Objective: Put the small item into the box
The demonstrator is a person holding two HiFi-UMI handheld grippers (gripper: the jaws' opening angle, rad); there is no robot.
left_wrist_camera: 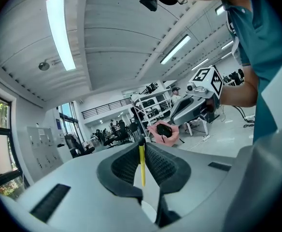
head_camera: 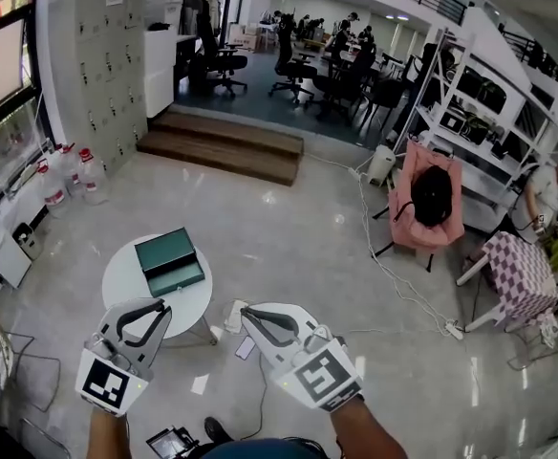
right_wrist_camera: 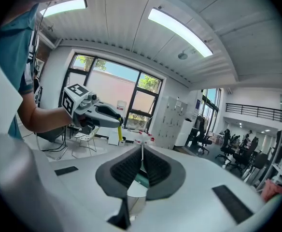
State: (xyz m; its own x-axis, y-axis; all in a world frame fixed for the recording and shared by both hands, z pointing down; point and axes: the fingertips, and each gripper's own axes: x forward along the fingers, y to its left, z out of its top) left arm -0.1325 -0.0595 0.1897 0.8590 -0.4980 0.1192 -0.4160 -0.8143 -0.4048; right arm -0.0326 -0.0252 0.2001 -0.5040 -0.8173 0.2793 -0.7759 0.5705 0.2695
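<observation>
Small item, a thin yellow stick (left_wrist_camera: pixel 142 166), stands upright pinched betw. the pads of the left gripper (left_wrist_camera: pixel 142 146), jaws closed down onto it w/ only the stick's width left betw. them. It shows also from the right gripper view, hanging at that gripper's tip (right_wrist_camera: pixel 119 132). Green box (head_camera: pixel 169 262) lies on the round white table (head_camera: pixel 126 285), just ahead of the left gripper, not touching. Right gripper (right_wrist_camera: pixel 142 152) beside it has jaws together, nothing in them.
</observation>
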